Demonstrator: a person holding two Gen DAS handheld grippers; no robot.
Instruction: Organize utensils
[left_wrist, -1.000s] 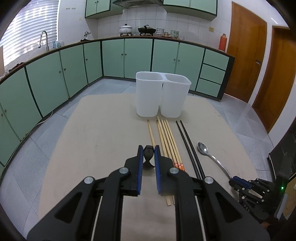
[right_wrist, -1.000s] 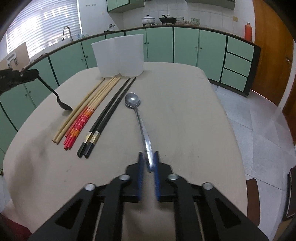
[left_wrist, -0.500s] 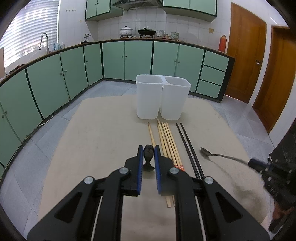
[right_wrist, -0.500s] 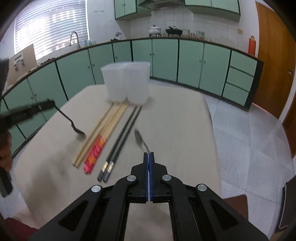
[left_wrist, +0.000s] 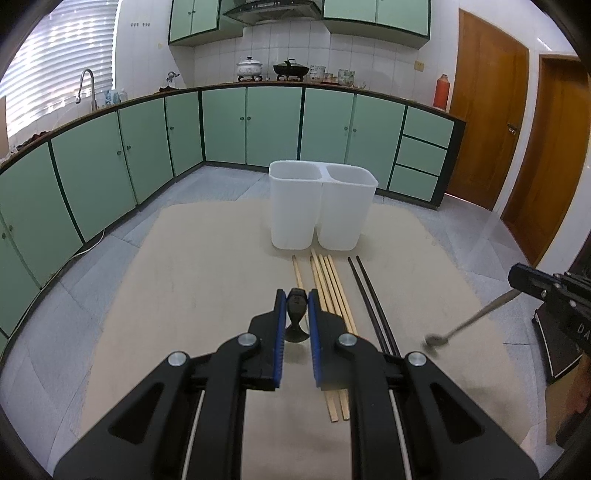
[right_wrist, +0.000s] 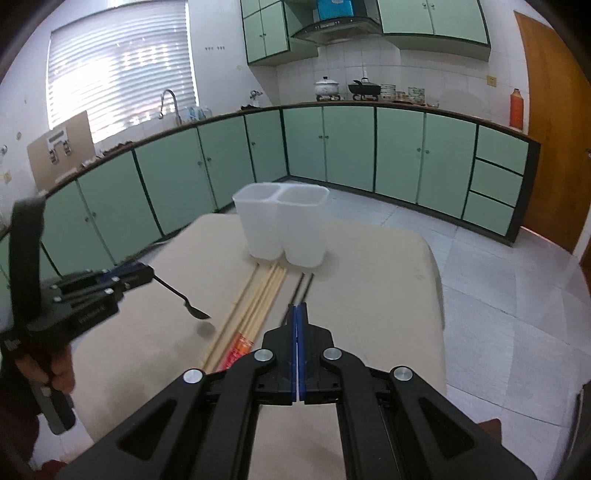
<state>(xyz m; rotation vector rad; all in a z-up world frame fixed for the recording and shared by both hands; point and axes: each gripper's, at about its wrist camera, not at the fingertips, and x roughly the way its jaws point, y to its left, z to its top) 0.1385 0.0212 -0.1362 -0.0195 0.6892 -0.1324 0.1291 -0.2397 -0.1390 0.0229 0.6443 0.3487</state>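
Left wrist view: the left gripper (left_wrist: 296, 306) is clenched on a black spoon (left_wrist: 296, 314) by its handle, bowl hanging down over the table (left_wrist: 207, 280), which suits a drop into the white bin (left_wrist: 321, 206) at 12 o'clock. Wooden chopsticks (left_wrist: 330, 291) and black chopsticks (left_wrist: 371, 299) lie in parallel rows running toward the bin, probably laid out for sorting into its two compartments. At 3 o'clock the right gripper (left_wrist: 517, 277) grips a steel spoon (left_wrist: 469, 321), lifted clear, bowl lowest. Right wrist view: the right gripper's pads (right_wrist: 293, 354) meet tightly; the steel spoon is hidden below them. At 9 o'clock the left gripper (right_wrist: 142, 275) carries the black spoon (right_wrist: 183, 301) above the table (right_wrist: 369, 295). The bin (right_wrist: 282, 225) stands at 12 o'clock, both compartments seemingly empty; all chopsticks (right_wrist: 255, 306) remain flat.
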